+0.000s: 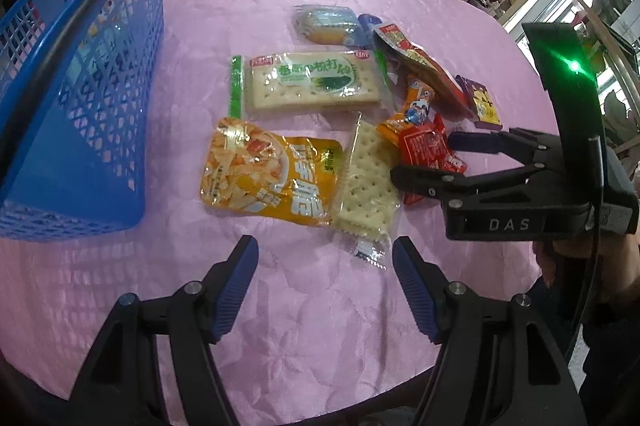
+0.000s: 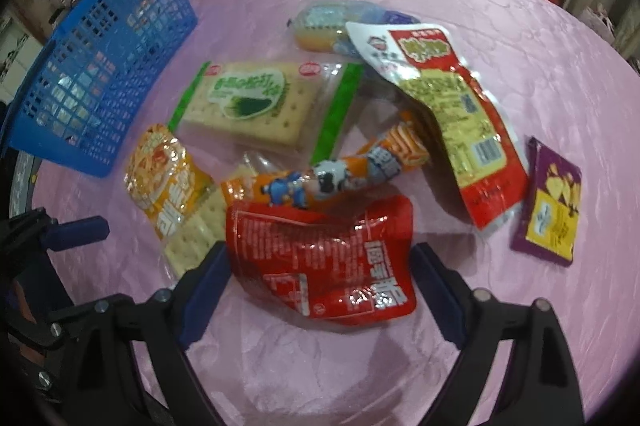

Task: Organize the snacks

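Observation:
Several snack packets lie on a pink table. A blue mesh basket [image 1: 76,97] stands at the left; it also shows in the right wrist view [image 2: 100,73]. My left gripper [image 1: 324,286] is open and empty, just short of a clear cracker pack [image 1: 366,185] and a yellow chip bag [image 1: 268,173]. My right gripper [image 2: 320,274] is open, its jaws either side of a red packet [image 2: 320,258] that lies on the table. In the left wrist view my right gripper [image 1: 424,157] reaches over that red packet [image 1: 430,149].
A green-edged cracker pack [image 2: 256,101], an orange sausage stick [image 2: 340,173], a long red-and-yellow packet [image 2: 460,113], a purple sachet [image 2: 552,201] and a pale blue wrapped cake [image 2: 332,21] lie nearby. Shelves and cupboards stand beyond the pink table [image 1: 320,346].

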`<state>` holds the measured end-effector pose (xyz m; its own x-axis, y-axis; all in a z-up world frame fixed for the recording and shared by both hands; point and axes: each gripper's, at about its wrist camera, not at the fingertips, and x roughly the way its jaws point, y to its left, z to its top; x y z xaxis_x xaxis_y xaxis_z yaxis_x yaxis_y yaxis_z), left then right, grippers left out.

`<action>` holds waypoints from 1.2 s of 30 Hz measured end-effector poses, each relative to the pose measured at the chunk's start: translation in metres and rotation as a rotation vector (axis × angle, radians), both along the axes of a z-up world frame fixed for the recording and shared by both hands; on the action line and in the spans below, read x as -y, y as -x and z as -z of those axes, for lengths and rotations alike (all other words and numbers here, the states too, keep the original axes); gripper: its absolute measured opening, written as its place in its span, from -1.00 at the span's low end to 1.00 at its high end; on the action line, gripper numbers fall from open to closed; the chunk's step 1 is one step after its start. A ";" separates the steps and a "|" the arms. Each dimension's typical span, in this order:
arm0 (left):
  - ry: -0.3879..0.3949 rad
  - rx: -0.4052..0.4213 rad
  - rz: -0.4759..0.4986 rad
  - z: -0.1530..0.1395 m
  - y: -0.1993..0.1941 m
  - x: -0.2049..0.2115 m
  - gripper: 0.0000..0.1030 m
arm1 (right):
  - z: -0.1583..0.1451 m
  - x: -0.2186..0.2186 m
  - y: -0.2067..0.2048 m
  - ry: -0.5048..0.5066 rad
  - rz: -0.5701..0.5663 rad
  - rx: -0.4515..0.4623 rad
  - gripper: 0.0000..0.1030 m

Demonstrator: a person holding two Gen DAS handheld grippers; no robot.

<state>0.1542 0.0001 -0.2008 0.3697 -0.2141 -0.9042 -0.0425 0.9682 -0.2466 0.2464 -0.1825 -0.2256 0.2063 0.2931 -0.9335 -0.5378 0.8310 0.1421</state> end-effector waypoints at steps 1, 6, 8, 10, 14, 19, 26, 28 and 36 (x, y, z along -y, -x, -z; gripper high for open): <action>-0.005 -0.001 0.002 0.000 0.002 0.000 0.31 | 0.000 -0.001 0.000 0.004 -0.018 0.002 0.70; 0.010 0.004 -0.005 -0.003 0.010 0.001 0.31 | -0.008 -0.006 0.003 -0.028 -0.041 0.010 -0.05; 0.014 0.006 -0.004 -0.006 0.012 0.001 0.31 | -0.012 -0.005 0.007 -0.028 -0.046 0.023 -0.19; 0.012 0.012 0.002 -0.009 0.014 0.003 0.31 | -0.016 -0.001 0.014 -0.033 -0.041 0.036 -0.28; 0.013 0.024 0.016 -0.017 0.015 0.009 0.31 | -0.027 0.012 0.024 -0.036 -0.014 0.069 -0.75; -0.004 0.029 0.037 -0.024 0.011 0.022 0.31 | -0.036 0.045 0.033 -0.079 0.025 0.083 -0.77; -0.045 0.034 0.094 -0.028 -0.011 0.049 0.31 | -0.050 0.080 0.041 -0.123 0.083 0.093 -0.77; -0.070 0.036 0.116 -0.030 -0.022 0.058 0.31 | -0.050 0.082 0.042 -0.123 0.097 0.099 -0.77; -0.091 0.011 0.166 -0.027 -0.064 0.072 0.31 | -0.055 0.105 0.037 -0.164 0.169 0.096 -0.77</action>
